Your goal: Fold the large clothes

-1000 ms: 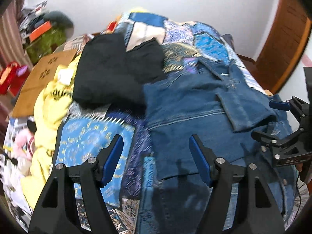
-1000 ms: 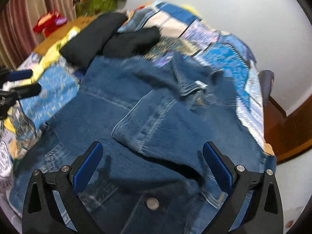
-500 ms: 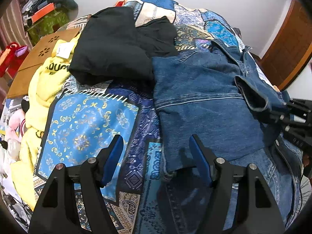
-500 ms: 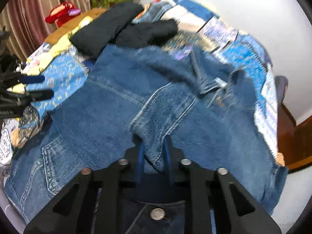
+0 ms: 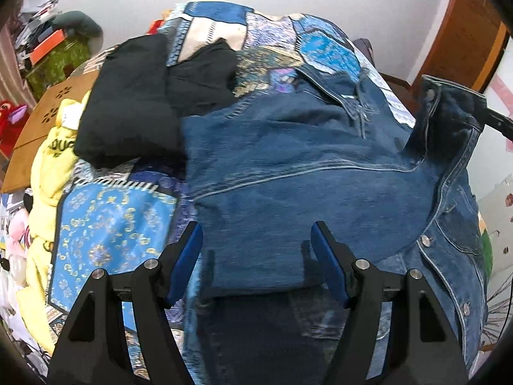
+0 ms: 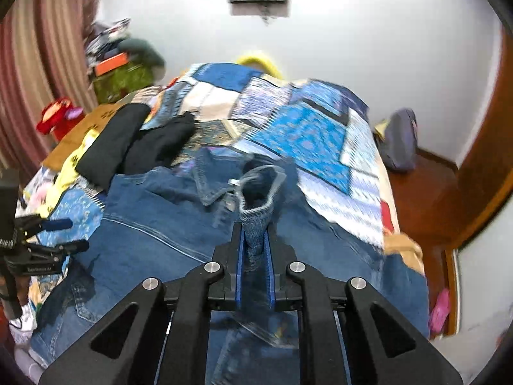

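Note:
A blue denim jacket [image 5: 288,166] lies spread on the patchwork quilt [image 5: 109,224], collar at the far end. My right gripper [image 6: 255,234] is shut on the jacket's sleeve cuff [image 6: 259,189], which stands up out of the jaws above the jacket [image 6: 154,224]. In the left wrist view that sleeve [image 5: 449,118] hangs raised at the right, with a black part of the right gripper [image 5: 495,118] behind it. My left gripper [image 5: 256,234] hovers open over the jacket's near hem with nothing between its pads. It also shows at the left edge of the right wrist view, left gripper [image 6: 69,235].
Folded black clothes [image 5: 128,118] lie on the quilt left of the jacket. A yellow garment [image 5: 48,166] and a brown cardboard piece [image 5: 41,118] sit at the bed's left side. A wooden door [image 5: 458,48] is on the right, a grey bag [image 6: 400,141] on the floor.
My right gripper went from wide open to shut on the sleeve cuff and lifted it. My left gripper moved right and lower over the jacket's hem, still open.

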A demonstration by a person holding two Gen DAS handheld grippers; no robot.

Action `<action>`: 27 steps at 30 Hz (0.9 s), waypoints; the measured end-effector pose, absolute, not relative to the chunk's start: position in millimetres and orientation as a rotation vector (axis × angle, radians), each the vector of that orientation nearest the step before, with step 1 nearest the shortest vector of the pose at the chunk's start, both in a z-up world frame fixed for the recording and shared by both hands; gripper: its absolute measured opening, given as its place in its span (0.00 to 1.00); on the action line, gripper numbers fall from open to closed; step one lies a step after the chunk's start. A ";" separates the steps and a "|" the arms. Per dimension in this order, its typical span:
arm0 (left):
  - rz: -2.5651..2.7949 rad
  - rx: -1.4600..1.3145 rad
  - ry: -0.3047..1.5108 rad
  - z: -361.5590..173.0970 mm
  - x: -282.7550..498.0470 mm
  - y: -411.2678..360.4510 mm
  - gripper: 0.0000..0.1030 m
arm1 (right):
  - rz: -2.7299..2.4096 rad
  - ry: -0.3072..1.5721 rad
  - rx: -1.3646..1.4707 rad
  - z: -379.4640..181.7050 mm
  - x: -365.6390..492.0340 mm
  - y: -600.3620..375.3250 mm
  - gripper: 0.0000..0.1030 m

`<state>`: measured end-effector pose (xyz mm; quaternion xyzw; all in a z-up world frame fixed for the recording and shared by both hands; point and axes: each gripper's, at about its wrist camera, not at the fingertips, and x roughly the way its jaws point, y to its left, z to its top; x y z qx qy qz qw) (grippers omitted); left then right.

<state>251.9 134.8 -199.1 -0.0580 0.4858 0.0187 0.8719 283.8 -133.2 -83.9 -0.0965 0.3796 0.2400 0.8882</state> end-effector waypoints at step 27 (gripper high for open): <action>0.040 -0.010 1.055 -212.6 260.6 86.1 0.68 | 0.245 1.134 0.150 -163.0 269.6 -288.9 0.27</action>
